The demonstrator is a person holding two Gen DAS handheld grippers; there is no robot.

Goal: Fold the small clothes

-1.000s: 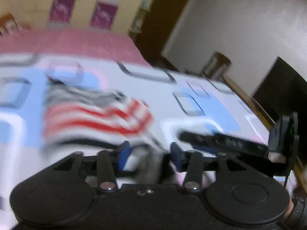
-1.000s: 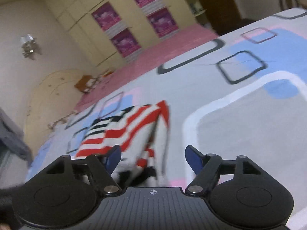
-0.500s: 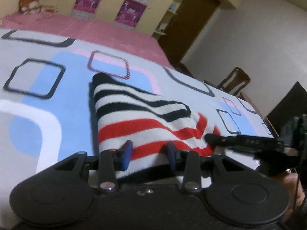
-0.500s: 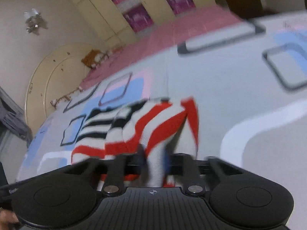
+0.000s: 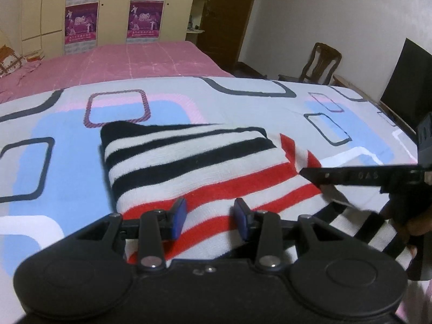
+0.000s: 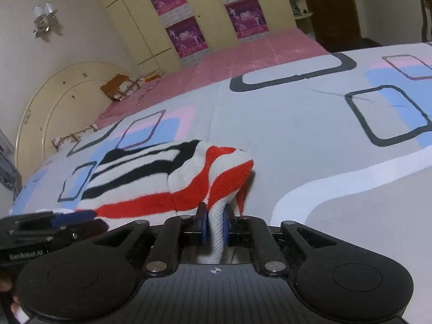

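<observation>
A small striped garment (image 5: 189,162) in black, white and red lies folded on the patterned bed sheet (image 5: 54,162). My left gripper (image 5: 210,216) is open, its blue pads just above the garment's near red stripes, holding nothing. My right gripper (image 6: 214,228) is shut on the garment's white and red edge (image 6: 216,189) and lifts it off the sheet. The right gripper also shows in the left wrist view (image 5: 351,175), at the garment's right corner. The left gripper shows at the lower left of the right wrist view (image 6: 62,221).
A pink bedspread (image 5: 121,59) lies beyond the sheet, with cream wardrobes (image 5: 113,8) behind. A wooden chair (image 5: 321,62) and a dark screen (image 5: 407,81) stand to the right. A curved headboard (image 6: 54,102) and pillows are at the left.
My right gripper has closed on the garment's edge and raised it. My left gripper has stayed open and settled over the garment's near edge; the garment now lies flatter and folded.
</observation>
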